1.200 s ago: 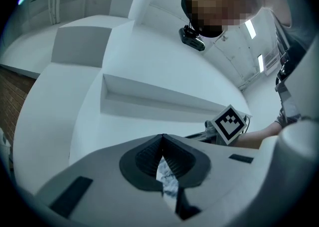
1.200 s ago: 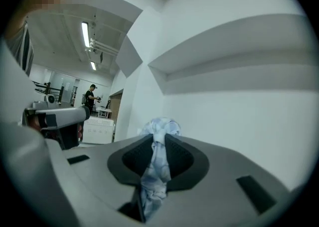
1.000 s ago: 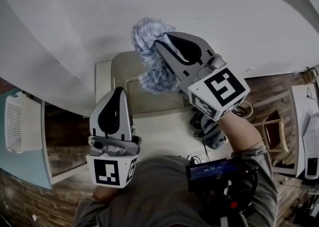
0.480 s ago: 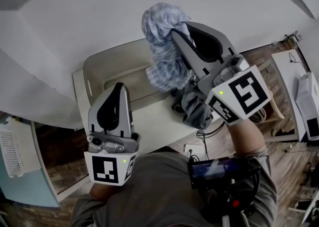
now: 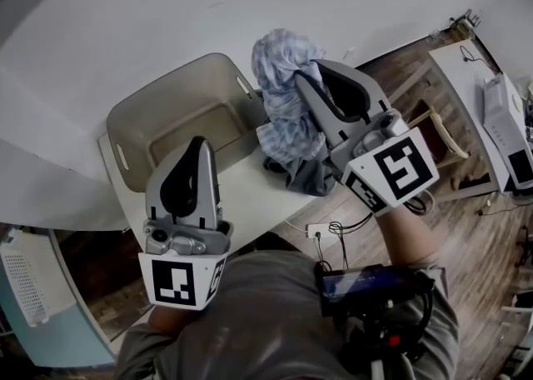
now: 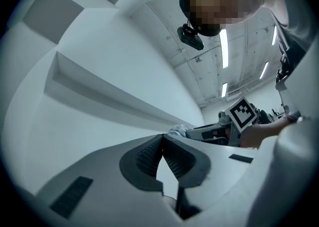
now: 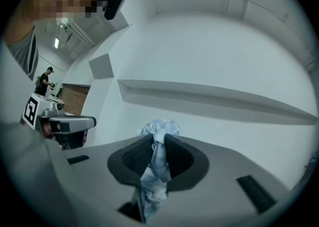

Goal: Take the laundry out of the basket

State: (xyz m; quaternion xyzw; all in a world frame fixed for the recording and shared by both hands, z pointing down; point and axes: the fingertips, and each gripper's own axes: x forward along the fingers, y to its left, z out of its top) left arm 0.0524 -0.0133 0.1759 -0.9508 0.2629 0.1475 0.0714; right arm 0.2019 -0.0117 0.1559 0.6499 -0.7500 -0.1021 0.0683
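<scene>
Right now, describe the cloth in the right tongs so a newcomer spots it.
Find the beige basket on the white table. Right of it, the right tongs clamp a crumpled cloth: pale blue-white pattern, unlike the plain dark grey garment below.

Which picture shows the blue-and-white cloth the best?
The head view: nearly the whole cloth hangs from the right tongs. The right gripper view shows only a pinched strip; the left gripper view shows just a far-off scrap.

Left gripper (image 5: 198, 142), right gripper (image 5: 305, 72) grey; shirt (image 5: 266, 316) seemingly grey
</scene>
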